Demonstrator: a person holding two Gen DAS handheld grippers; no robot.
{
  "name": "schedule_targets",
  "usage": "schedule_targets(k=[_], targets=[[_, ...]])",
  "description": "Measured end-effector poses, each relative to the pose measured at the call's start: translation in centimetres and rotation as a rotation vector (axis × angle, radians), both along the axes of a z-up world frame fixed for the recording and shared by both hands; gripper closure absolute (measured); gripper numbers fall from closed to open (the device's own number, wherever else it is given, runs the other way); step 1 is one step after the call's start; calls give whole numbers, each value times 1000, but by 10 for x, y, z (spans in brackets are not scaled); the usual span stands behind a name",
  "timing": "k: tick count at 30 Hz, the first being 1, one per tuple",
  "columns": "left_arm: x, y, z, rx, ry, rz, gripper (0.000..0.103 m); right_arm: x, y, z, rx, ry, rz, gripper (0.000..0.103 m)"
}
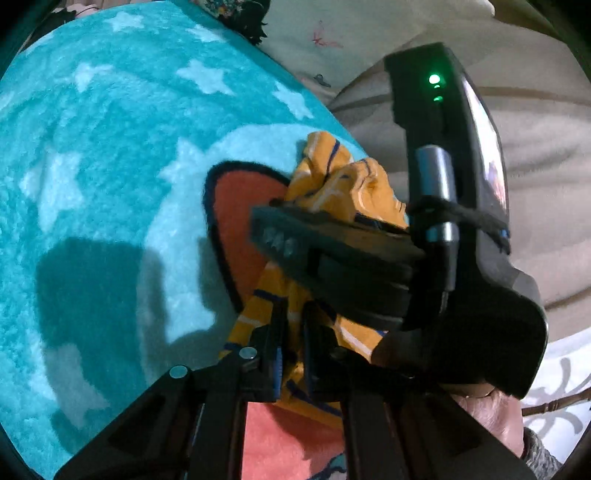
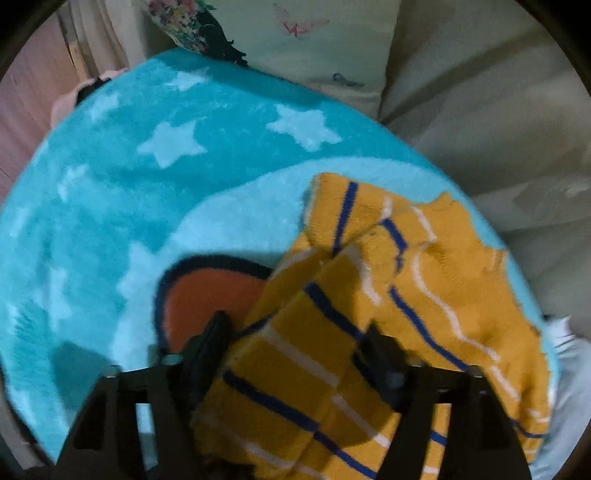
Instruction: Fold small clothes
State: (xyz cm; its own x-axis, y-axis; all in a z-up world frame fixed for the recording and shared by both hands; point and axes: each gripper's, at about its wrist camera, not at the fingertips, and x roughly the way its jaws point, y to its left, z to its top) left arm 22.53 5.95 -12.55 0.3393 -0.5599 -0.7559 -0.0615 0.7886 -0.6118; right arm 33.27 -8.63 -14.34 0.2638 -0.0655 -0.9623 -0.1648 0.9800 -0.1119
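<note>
Mustard-yellow knit with thin blue and white stripes, the small garment (image 2: 388,295) lies bunched at the right edge of the fluffy turquoise rug with pale stars (image 2: 155,192), partly covering the rug's orange patch outlined in dark blue (image 2: 214,295). We see it from both wrists: in the right wrist view it spreads in loose folds from the rug's right edge down toward the camera, and in the left wrist view the same garment (image 1: 332,188) rises in a crumpled peak past the other tool.

Our left gripper (image 1: 291,354) has its two black fingers drawn close together with a fold of the yellow fabric pinched between them. Our right gripper (image 2: 299,350) stands with its fingers apart, and the cloth runs up between them; its left finger (image 2: 210,343) rests at the fabric's edge over the orange patch. In the left wrist view the body of the right gripper (image 1: 443,206) crosses the frame, a green light glowing on it. Raised lettering on one finger is too blurred for us to read.

Beyond the rug's far edge lie a cream sheet with a faint pink butterfly print (image 2: 306,26) and a floral cushion (image 2: 184,22); grey bedding (image 2: 498,129) fills the right side.
</note>
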Motion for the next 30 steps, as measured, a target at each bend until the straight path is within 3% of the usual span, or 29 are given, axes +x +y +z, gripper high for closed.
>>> schedule_targets(k=[2, 4, 6, 12, 19, 23, 30], targets=[[-5, -2, 7, 9, -21, -4, 95, -3, -8, 4, 5, -36, -28, 75], [-12, -2, 18, 19, -47, -5, 95, -6, -27, 12, 101, -44, -75, 87], [-22, 0, 32, 28, -79, 3, 95, -8, -46, 23, 209, -54, -126, 89], [-55, 18, 62, 54, -113, 77, 95, -35, -95, 60, 392, -137, -199, 89], [-82, 7, 56, 71, -53, 85, 95, -87, -184, 97, 448, -223, -289, 89], [-97, -19, 61, 107, -64, 26, 95, -124, -253, 94, 448, -241, -387, 89], [-114, -62, 62, 156, -60, -71, 95, -196, -345, 52, 495, -223, -599, 89]])
